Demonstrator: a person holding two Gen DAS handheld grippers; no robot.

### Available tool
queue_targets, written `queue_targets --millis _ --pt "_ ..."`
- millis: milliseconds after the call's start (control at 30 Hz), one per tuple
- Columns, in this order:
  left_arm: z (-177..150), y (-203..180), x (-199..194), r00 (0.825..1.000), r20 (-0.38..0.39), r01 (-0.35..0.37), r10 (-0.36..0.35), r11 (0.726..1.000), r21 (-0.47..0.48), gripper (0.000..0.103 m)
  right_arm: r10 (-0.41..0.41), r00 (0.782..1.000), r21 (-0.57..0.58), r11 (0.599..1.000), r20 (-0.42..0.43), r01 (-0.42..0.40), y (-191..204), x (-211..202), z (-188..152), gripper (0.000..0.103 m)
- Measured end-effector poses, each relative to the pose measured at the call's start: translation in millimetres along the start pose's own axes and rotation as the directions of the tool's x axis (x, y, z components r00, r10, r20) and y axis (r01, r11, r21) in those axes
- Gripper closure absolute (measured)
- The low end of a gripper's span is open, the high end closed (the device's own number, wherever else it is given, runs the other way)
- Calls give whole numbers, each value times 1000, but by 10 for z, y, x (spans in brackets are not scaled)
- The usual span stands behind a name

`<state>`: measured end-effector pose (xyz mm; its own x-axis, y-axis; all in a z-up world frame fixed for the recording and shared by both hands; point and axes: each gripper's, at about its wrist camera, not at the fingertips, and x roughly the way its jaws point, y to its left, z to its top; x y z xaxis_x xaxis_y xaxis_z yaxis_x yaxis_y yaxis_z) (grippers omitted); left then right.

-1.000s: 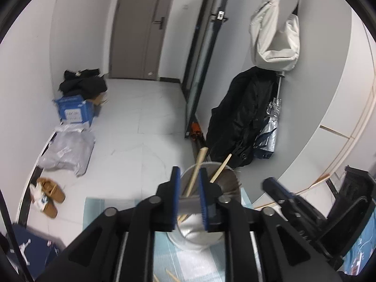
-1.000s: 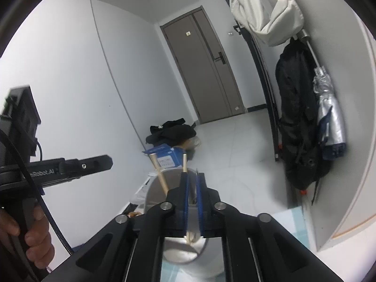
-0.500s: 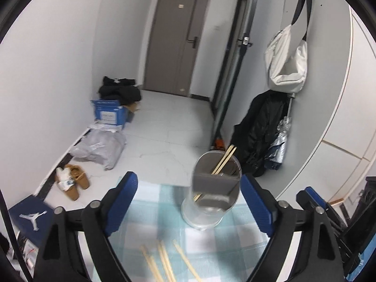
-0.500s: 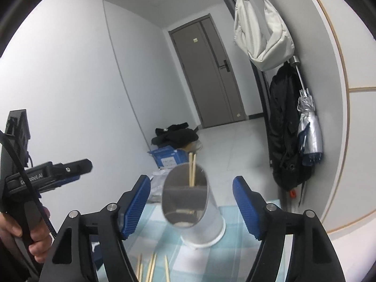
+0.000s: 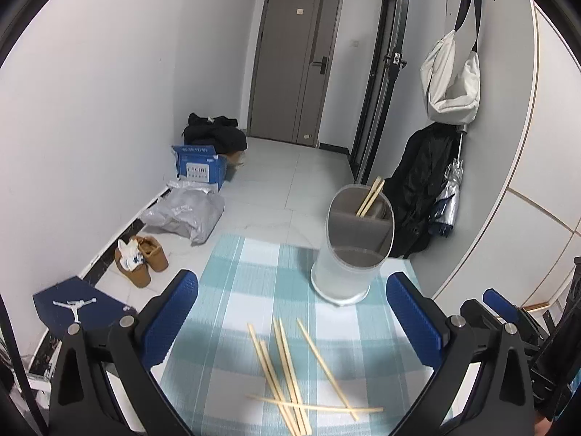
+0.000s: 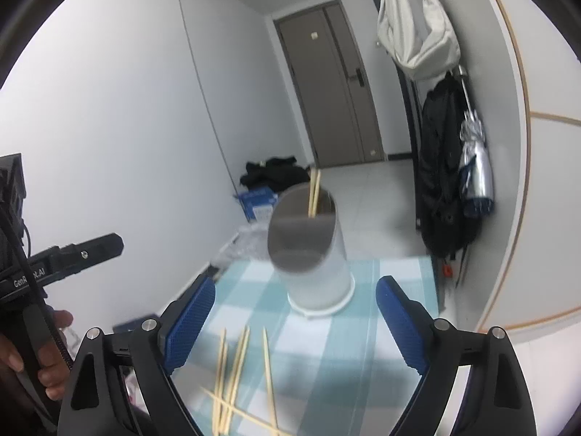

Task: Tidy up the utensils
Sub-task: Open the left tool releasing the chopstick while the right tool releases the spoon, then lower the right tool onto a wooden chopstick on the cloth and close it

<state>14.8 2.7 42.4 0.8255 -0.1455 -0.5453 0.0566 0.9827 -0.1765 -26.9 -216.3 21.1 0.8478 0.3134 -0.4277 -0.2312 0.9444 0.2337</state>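
A frosted white cylindrical holder stands at the far side of a small table with a blue-and-white checked cloth. Two wooden chopsticks lean inside it; they also show in the right wrist view inside the holder. Several loose chopsticks lie crossed on the cloth nearer to me, also in the right wrist view. My left gripper is open and empty, above the loose chopsticks. My right gripper is open and empty, short of the holder.
Beyond the table's far edge is a tiled floor with brown shoes, a grey bag, a blue box and dark clothes. A black coat and umbrella hang on the right wall. The left gripper's body shows left.
One second ago both grippers were shut on chopsticks over the holder. Both have opened wide, dropped the chopsticks into it, and pulled back and up.
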Motion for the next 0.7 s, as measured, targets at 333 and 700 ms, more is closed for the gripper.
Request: queue_targets --millis 333,700 --pt "-369 498 214 997 -71 -15 8 995 -102 1 -29 980 -90 996 -198 11 128 277 -362 12" --pt "-397 925 228 995 -98 -45 25 979 -200 1 -20 897 -315 940 -442 -134 846 882 -852 14"
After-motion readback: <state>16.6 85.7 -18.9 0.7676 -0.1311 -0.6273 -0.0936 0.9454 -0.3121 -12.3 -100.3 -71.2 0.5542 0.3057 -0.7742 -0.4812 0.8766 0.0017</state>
